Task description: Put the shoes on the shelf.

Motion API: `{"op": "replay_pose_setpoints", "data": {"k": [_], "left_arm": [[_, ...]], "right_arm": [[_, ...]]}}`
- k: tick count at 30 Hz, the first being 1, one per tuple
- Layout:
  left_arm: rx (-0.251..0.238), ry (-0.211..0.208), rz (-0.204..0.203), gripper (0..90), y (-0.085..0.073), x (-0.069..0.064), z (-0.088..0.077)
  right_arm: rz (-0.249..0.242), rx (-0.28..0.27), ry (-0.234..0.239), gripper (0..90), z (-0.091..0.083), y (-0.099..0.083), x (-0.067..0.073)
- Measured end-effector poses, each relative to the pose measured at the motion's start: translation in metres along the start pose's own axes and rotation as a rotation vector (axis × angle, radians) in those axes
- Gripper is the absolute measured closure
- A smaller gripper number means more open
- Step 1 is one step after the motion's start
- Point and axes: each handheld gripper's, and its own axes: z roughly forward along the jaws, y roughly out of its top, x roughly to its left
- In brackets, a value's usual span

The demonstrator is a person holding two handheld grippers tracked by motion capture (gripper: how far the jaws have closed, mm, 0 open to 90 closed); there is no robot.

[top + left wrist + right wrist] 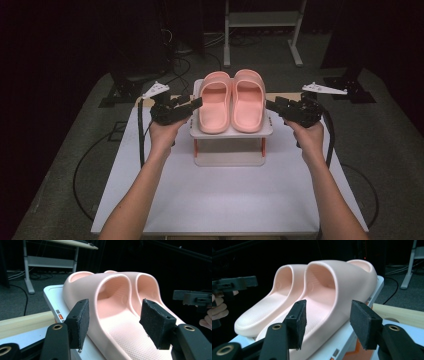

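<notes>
**Pink slippers on the stand, a gripper at each side**

Forearms come in from six o'clock in the high view, each hand carrying a gripper up to the small white stand (231,133) at the far middle of the bench (220,200). Two pink slippers sit side by side on its top shelf, toes toward twelve o'clock. The left slipper (215,102) touches the right slipper (248,100) along their inner edges.

At nine o'clock of the pair, the left gripper (196,103) points inward at the left slipper's outer edge. In the left gripper view its jaws stand about half open, with that slipper's outer wall between the pads, which do not press on it.

At three o'clock, the right gripper (270,104) points inward likewise. In the right gripper view its jaws also stand about half open astride the right slipper's outer edge, holding nothing.
</notes>
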Motion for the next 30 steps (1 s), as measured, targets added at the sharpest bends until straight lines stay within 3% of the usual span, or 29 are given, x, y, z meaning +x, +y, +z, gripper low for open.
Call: {"op": "replay_pose_setpoints", "data": {"k": [14,30], "left_arm": [[-0.009,-0.029,0.009,33.9,-0.008,-0.003,-0.013],[-0.021,-0.023,0.006,24.7,-0.019,-0.002,-0.027]], "right_arm": [[0.019,0.009,0.016,44.8,-0.011,-0.010,-0.004],[0.037,0.011,0.043,41.8,-0.020,-0.021,-0.005]]}}
